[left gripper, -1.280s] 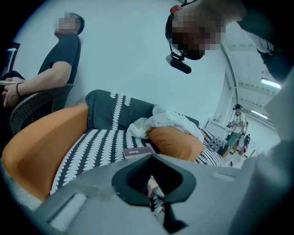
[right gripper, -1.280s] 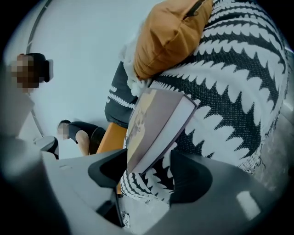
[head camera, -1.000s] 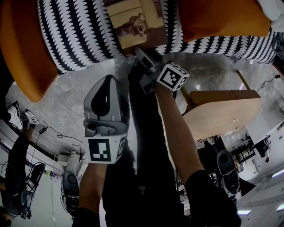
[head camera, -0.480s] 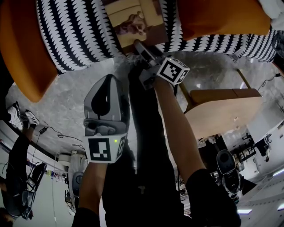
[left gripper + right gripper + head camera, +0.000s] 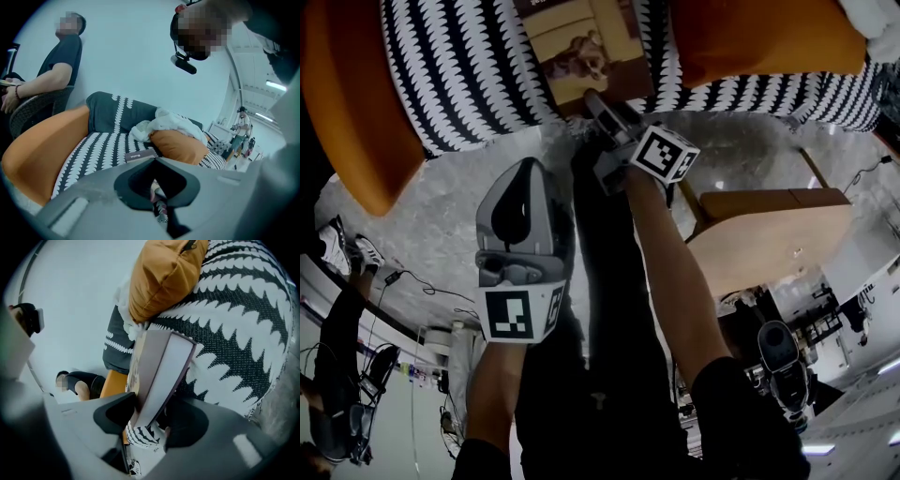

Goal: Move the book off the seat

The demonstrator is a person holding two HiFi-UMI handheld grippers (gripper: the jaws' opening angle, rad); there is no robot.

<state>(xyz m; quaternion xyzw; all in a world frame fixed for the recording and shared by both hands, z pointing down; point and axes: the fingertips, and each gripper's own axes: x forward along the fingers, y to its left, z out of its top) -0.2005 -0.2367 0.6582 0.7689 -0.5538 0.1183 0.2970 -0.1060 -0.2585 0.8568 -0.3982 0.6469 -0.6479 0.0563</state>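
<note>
The book (image 5: 581, 47), with a dog picture on its cover, lies on the black-and-white patterned sofa seat (image 5: 459, 66) near its front edge. My right gripper (image 5: 595, 101) reaches to the book's near edge. In the right gripper view the book (image 5: 164, 366) sits between the jaws of the right gripper (image 5: 150, 411), which have just been closing and now press on both covers. My left gripper (image 5: 530, 167) hangs back over the floor, shut and empty. From the left gripper view the book (image 5: 139, 155) shows beyond the left gripper (image 5: 157, 206).
Orange cushions flank the seat, one at the left (image 5: 347, 103) and one at the right (image 5: 759, 37). A white cloth (image 5: 168, 123) lies on the back cushion. A wooden side table (image 5: 769, 234) stands right of my arm. A person (image 5: 61, 61) sits left of the sofa.
The right gripper has edged slightly toward the sofa, and the book has shifted a little up and left on the seat. The left gripper has kept still.
</note>
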